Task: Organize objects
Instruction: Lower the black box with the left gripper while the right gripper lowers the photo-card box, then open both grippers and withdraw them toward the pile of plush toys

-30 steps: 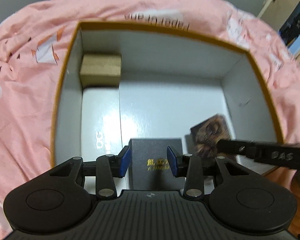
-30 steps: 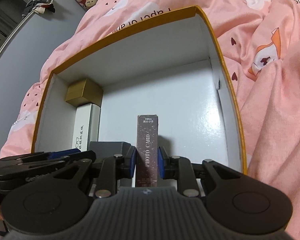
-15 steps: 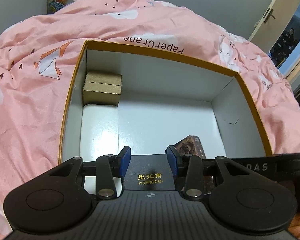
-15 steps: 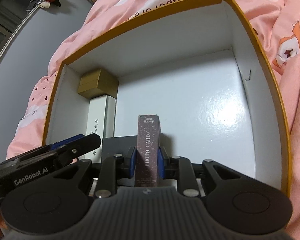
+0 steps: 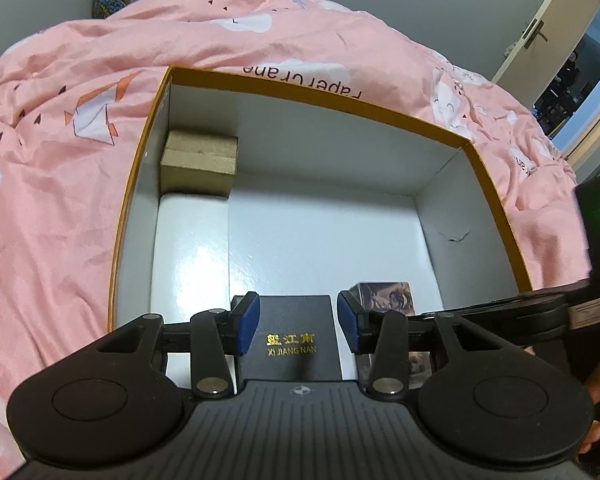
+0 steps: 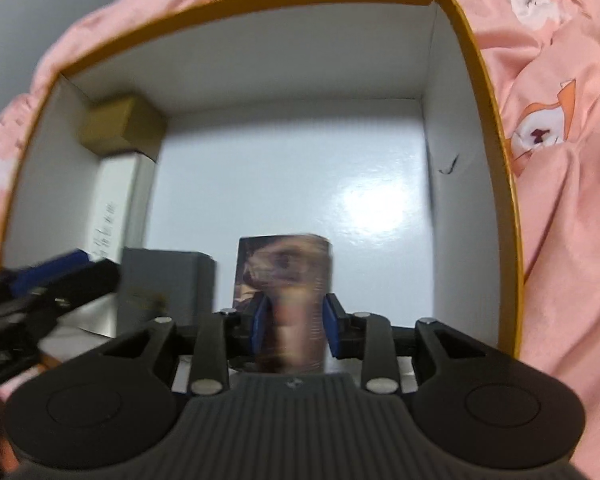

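Pink bedding (image 5: 60, 208) surrounds the orange-rimmed carton (image 5: 496, 208), white inside. Your left gripper (image 5: 298, 322) straddles the dark box (image 5: 296, 344) lettered XI JIANG NAN at the near wall; pads look slightly off its sides, so I cannot tell whether they grip. Your right gripper (image 6: 296, 326) pinches the blurred photo card box (image 6: 284, 276) just beside it. Brown box (image 5: 198, 160) and long white box (image 5: 190, 248) line the left wall.

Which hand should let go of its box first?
Probably the left. The left gripper already looks open around the dark box, which appears set down inside the big box. The right gripper looks shut on the picture box.
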A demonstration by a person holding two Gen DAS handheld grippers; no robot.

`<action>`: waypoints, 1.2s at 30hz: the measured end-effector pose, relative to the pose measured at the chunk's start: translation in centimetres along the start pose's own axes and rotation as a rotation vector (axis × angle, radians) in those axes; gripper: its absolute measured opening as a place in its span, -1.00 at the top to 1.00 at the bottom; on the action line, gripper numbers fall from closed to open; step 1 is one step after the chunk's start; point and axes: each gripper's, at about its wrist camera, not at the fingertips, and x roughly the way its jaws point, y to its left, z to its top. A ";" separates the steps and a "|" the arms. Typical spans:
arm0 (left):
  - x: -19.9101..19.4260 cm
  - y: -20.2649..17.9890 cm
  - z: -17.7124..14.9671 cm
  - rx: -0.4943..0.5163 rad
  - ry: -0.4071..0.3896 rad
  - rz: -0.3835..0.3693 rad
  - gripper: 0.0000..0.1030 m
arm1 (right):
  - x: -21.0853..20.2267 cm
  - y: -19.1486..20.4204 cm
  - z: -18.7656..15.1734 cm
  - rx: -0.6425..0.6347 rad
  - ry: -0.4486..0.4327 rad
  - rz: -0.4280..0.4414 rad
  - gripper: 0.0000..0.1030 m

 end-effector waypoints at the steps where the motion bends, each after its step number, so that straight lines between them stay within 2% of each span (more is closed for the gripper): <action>1: 0.0 0.1 0.0 -0.005 0.002 -0.004 0.04 | 0.3 -0.1 0.0 -0.005 0.004 -0.007 0.30; 2: 0.0 0.1 -0.1 -0.011 0.005 -0.007 0.04 | 0.3 0.0 0.0 -0.010 0.005 -0.012 0.30; 4: 0.1 0.3 -0.1 -0.021 0.015 -0.014 0.05 | 0.4 0.1 0.1 -0.015 0.013 -0.006 0.17; 7: 0.0 0.3 -0.2 -0.026 0.015 -0.023 0.04 | 0.6 0.4 0.2 -0.028 0.020 -0.011 0.06; 11: -0.2 0.4 -0.3 -0.029 0.009 -0.025 0.05 | 0.9 0.9 0.3 -0.053 0.019 -0.013 0.09; 15: -0.3 0.6 -0.3 -0.033 0.003 -0.031 0.05 | 1.0 1.3 0.2 -0.063 0.034 0.040 0.28; 16: -0.3 0.6 -0.3 -0.035 0.003 -0.033 0.05 | 1.0 1.4 0.2 -0.065 0.031 0.064 0.27; 24: -1.2 0.4 -0.3 -0.023 -0.025 -0.030 0.05 | 0.6 1.0 -0.4 -0.076 0.004 0.067 0.27; 28: -2.8 -0.5 -0.5 -0.002 -0.065 -0.032 0.05 | -1.9 1.1 -1.3 -0.109 -0.098 0.032 0.26; 33: -5.5 -2.2 -1.2 0.024 -0.114 -0.048 0.05 | -6.2 1.8 -2.7 -0.132 -0.232 0.029 0.22; 36: -7.3 -3.2 -1.9 0.041 -0.144 -0.060 0.05 | -9.3 1.9 -4.8 -0.136 -0.331 0.015 0.07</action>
